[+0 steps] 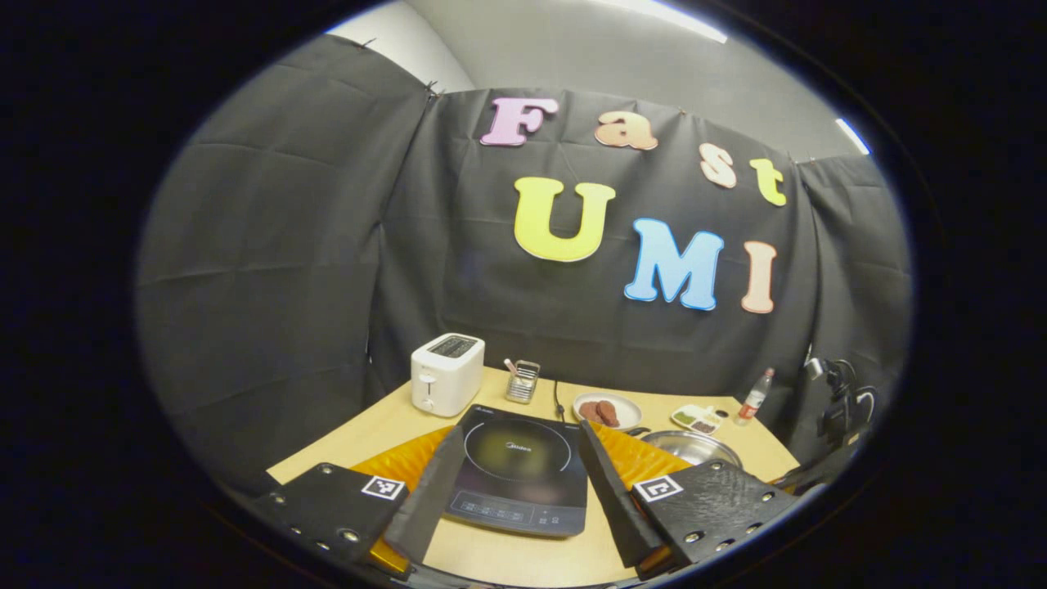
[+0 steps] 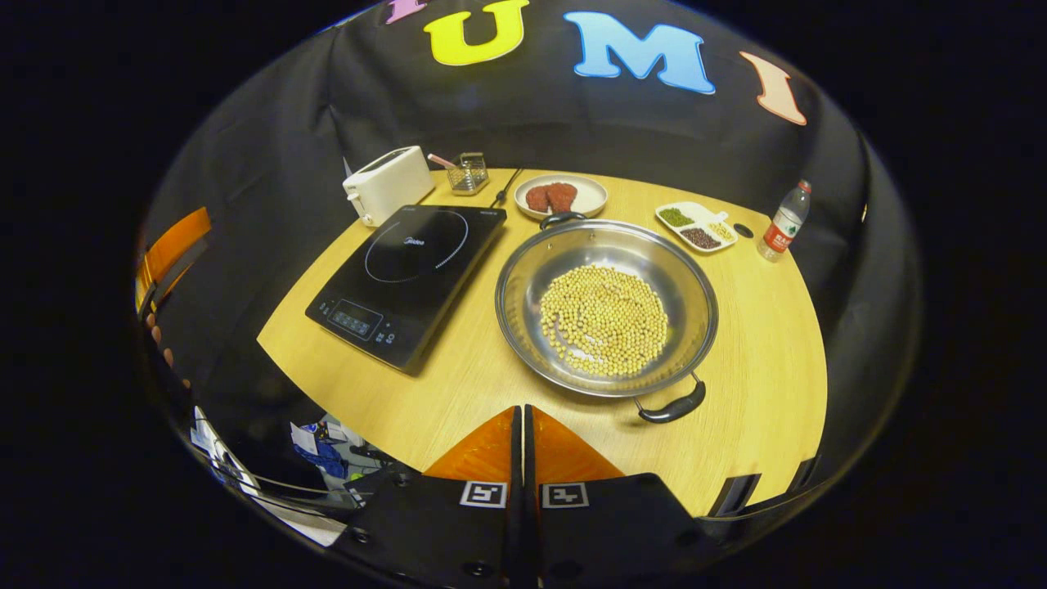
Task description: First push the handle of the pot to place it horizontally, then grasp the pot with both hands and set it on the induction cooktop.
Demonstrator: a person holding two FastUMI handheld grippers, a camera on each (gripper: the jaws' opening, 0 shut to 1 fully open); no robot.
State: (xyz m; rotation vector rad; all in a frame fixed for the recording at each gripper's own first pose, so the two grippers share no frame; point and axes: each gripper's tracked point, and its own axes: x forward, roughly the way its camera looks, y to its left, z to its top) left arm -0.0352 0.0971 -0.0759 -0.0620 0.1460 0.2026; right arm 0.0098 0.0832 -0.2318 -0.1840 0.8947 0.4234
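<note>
Pot [image 2: 606,309] of beans mid-frame in my right gripper view, just above my clenched right hand-held gripper [image 2: 522,425], handles at upper left and lower right, induction cooktop [image 2: 409,278] left of it on the worktop [image 2: 761,384], my left hand-held gripper [image 1: 515,499] released, framing the cooktop.

Bare strip of wooden surface [image 2: 466,343] between black induction cooktop [image 2: 409,278] and steel pot of beans [image 2: 605,307]; near edge open. White toaster [image 2: 387,184], plate of meat [image 2: 560,196] crowd far side.
</note>
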